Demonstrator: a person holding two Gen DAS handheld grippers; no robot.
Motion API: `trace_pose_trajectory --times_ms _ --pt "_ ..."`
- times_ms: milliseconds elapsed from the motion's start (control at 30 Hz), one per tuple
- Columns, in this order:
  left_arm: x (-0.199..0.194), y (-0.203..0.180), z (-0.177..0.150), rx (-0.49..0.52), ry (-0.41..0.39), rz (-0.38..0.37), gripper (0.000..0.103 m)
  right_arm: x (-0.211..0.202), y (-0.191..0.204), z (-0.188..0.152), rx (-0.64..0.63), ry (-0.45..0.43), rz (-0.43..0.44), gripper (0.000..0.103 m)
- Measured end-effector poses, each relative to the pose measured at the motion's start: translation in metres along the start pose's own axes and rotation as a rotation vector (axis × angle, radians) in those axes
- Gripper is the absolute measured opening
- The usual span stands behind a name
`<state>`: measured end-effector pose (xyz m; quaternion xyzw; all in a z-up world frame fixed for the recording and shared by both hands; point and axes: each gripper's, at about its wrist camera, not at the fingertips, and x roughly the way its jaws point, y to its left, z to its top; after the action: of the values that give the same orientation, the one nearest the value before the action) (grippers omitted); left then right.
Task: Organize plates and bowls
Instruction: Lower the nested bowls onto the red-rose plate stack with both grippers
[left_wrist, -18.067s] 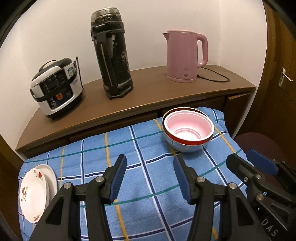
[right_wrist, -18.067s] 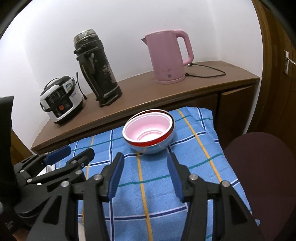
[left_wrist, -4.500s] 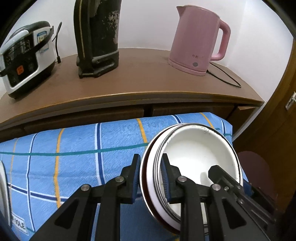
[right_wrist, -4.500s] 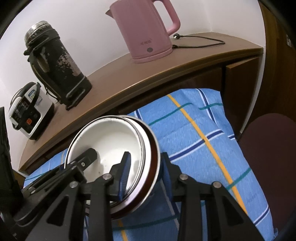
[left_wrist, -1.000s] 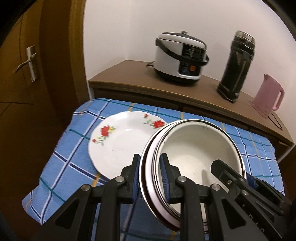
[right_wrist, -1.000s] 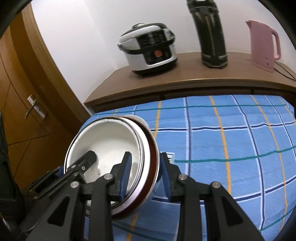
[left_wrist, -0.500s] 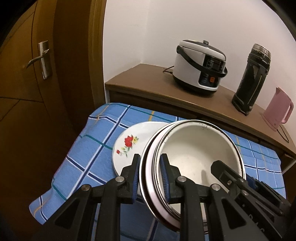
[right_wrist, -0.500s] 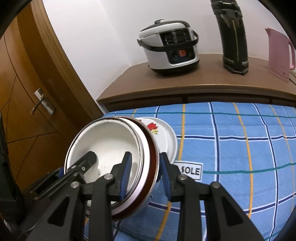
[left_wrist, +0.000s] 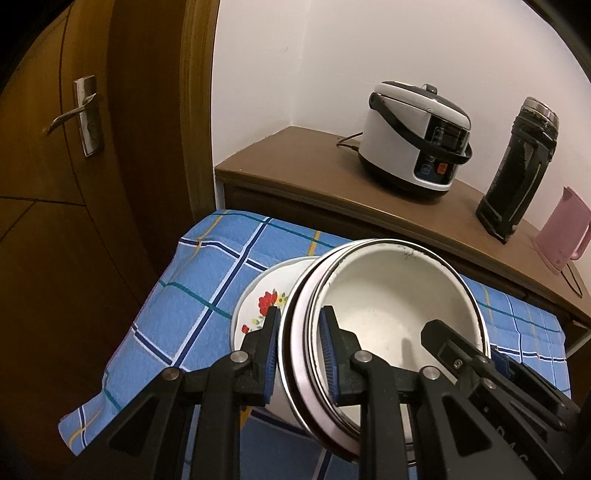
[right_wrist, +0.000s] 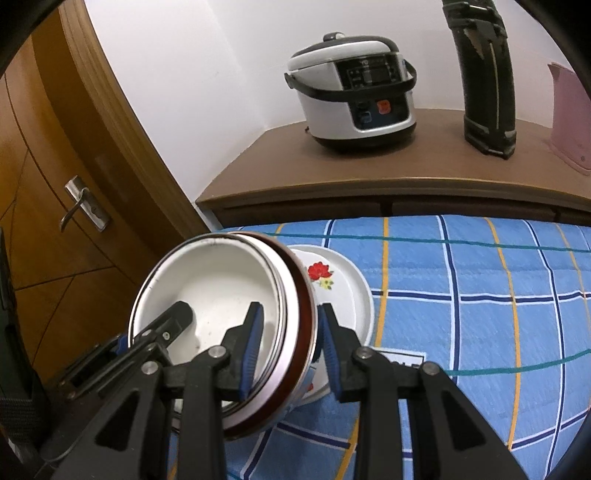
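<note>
While both grippers clamp opposite rims of the nested white enamel bowls, left gripper and right gripper hold them above the white rose-patterned plate on the blue checked tablecloth.

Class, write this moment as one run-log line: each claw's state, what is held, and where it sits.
left claw: shut on bowls | right claw: shut on bowls | bowls: nested, tilted, over floral plate | tablecloth: under plate
</note>
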<state>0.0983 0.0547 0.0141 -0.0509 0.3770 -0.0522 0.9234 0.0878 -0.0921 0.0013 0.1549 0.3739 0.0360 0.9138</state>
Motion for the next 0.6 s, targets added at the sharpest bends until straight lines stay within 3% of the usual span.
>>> trace_pose_trajectory --times_ms 600 --pt "0.032 0.005 0.005 -0.024 0.049 0.013 0.024 0.030 -0.002 0.007 0.016 0.049 -0.004 0.031"
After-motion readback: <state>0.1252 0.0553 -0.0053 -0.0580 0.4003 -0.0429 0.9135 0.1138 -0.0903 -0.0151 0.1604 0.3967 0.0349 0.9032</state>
